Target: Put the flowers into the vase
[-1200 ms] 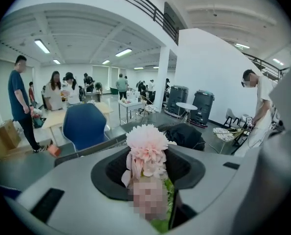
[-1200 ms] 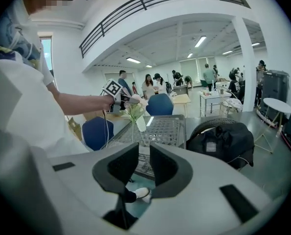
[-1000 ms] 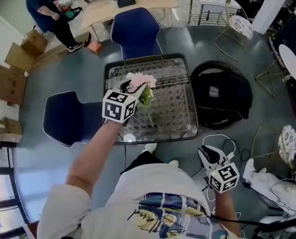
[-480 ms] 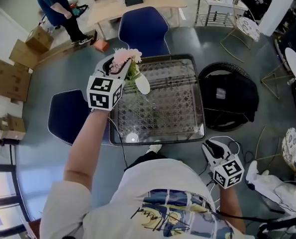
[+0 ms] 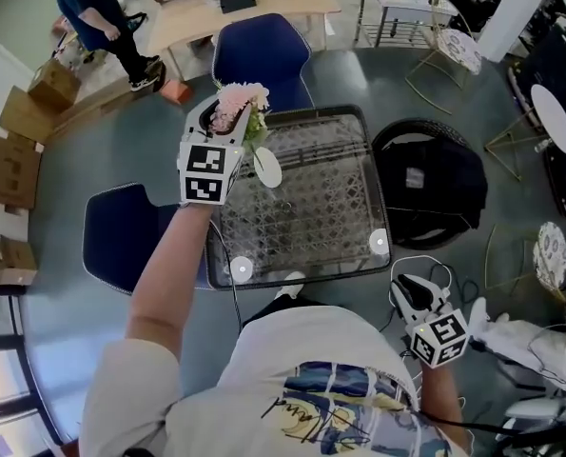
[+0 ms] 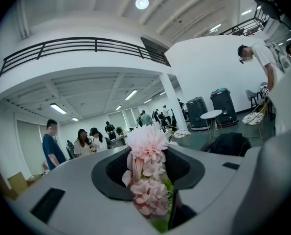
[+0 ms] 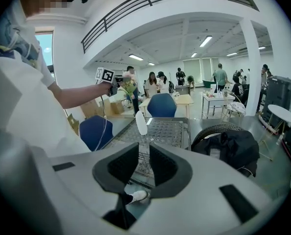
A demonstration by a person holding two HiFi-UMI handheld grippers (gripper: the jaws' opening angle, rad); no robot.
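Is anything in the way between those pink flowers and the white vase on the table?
Nothing visible is. The left gripper holds the flowers up in the air near the vase, which stands by itself on the table; only open space lies between them.

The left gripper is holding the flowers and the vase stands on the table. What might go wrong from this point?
1. The vase is slim and stands unsupported on the table. The right gripper hangs open and far off, so a bump from the stem may tip the vase.
2. The left gripper seems to clamp the flowers near the blooms, so the stem end may swing and miss the narrow mouth.
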